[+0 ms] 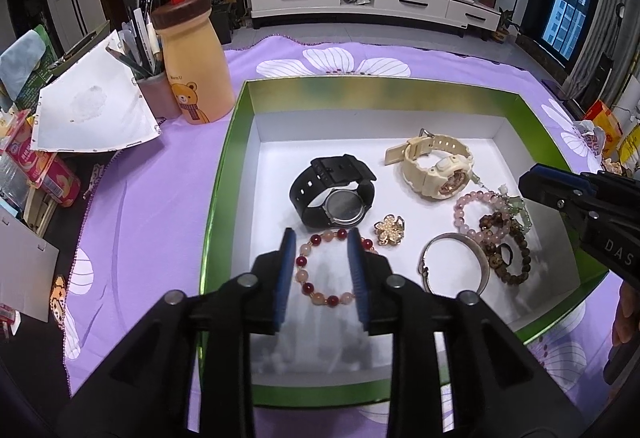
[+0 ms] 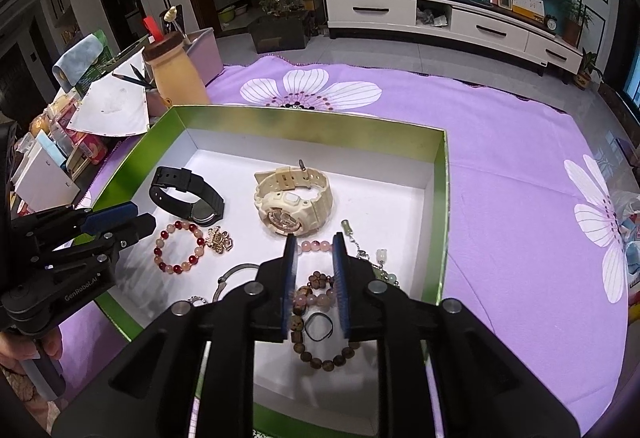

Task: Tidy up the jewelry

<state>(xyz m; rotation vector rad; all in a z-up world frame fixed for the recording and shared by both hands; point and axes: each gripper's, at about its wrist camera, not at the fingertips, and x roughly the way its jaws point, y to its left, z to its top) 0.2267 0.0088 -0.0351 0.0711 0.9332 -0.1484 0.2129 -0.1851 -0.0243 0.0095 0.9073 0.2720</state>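
The green-walled box [image 1: 224,174] sits on the purple cloth [image 2: 520,158] and holds all the jewelry. The black watch [image 1: 336,194] and cream watch [image 1: 432,166] lie apart at the rear; a tangled cluster of pink and brown bracelets [image 2: 316,294] lies at the right. The left gripper [image 1: 320,238], jaws parted and empty, hovers over the red bead bracelet [image 1: 324,270]. The right gripper [image 2: 314,238], also parted and empty, hovers over the cluster. Recommended: lower squarely, close on one strand only, lift slowly.

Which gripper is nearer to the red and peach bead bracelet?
Left. The left gripper hangs open right over the red and peach bead bracelet; the right gripper is open over the tangled bracelets across the box.
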